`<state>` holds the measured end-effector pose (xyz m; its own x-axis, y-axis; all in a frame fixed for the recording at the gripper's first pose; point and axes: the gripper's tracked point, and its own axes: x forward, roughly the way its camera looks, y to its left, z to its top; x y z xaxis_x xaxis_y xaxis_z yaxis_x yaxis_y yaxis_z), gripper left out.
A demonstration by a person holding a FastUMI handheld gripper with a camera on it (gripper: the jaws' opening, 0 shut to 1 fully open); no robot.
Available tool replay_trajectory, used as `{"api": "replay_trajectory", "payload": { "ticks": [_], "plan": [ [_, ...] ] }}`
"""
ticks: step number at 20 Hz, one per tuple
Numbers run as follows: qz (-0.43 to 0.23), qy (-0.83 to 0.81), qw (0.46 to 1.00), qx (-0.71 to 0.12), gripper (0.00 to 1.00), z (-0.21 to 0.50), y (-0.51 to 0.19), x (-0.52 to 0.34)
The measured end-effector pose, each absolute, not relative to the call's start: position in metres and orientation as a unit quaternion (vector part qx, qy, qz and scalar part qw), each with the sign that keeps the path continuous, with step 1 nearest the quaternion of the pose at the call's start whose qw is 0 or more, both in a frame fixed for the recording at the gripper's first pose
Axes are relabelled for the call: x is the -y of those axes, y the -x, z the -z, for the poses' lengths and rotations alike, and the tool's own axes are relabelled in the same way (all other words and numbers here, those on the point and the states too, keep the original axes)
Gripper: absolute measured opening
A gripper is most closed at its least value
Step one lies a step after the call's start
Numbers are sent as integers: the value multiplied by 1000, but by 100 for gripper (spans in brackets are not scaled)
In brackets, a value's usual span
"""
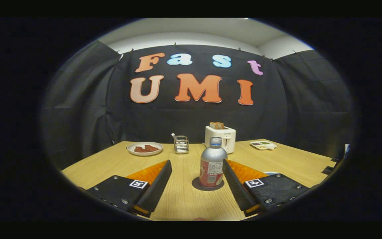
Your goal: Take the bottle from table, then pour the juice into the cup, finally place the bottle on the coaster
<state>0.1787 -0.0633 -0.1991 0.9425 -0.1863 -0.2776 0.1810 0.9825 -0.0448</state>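
The wooden counter carried a white toaster, a plate and a wire holder. The gripper was wide open, holding nothing. The bottle stood upright on a dark coaster between the fingers, nearer the right one.

The gripper up close

It has two flat fingers with ridged inner faces. Behind each finger sits a blocky body with small shiny screws and a square black-and-white marker on top.
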Motion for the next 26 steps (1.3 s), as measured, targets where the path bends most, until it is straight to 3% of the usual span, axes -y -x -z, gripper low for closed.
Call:
{"api": "replay_trajectory", "payload": {
  "ticks": [14, 26],
  "plan": [
    [48, 13, 996, -78, 90, 105, -66, 14],
    [40, 33, 995, -88, 90, 72, -7, 3]
  ]
}}
